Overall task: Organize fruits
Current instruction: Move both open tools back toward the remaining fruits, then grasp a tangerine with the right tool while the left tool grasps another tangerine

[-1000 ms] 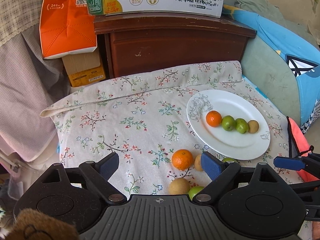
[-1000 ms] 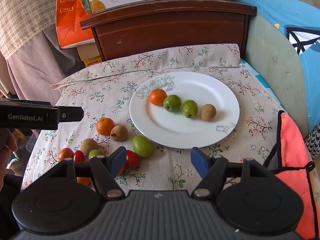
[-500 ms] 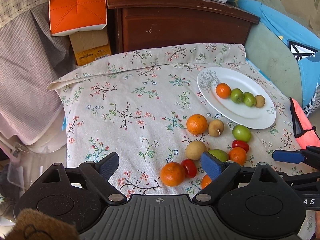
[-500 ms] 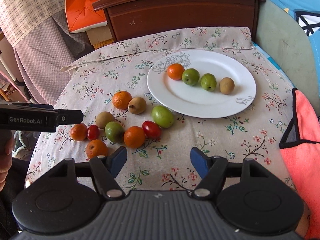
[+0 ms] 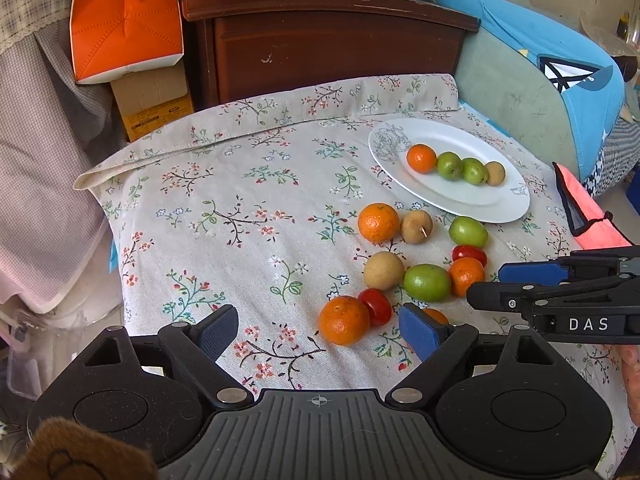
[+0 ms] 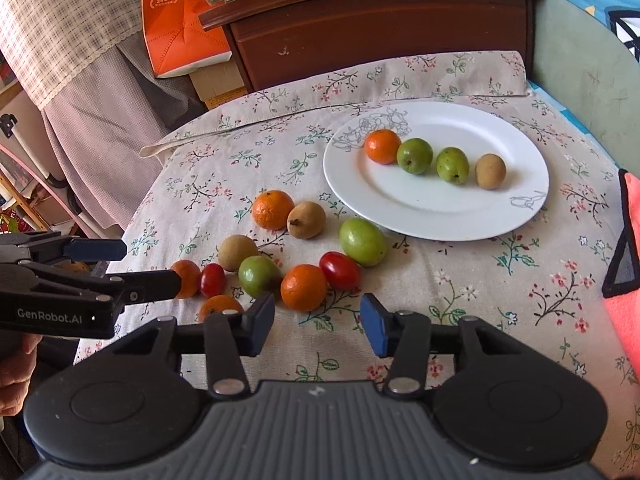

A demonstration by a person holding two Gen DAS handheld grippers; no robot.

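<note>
A white plate at the back right of the flowered cloth holds an orange, two green fruits and a brown one in a row. In front of the plate lie several loose oranges, green fruits, brown fruits and red tomatoes. My left gripper is open and closing slightly. A loose orange sits on the cloth between its fingers, untouched. My right gripper is open with its jaws closing and nothing between them. Another orange lies just ahead of it. Each gripper reaches into the other's view from the side.
A dark wooden cabinet stands behind the table with a milk carton box on top. An orange bag and a cardboard box are at its left. A blue cushion and a coral cloth flank the right side.
Both grippers have dropped toward the cloth, so the loose fruit now lies close before them. The right gripper's fingers have come noticeably nearer each other. The left gripper's stay wide.
</note>
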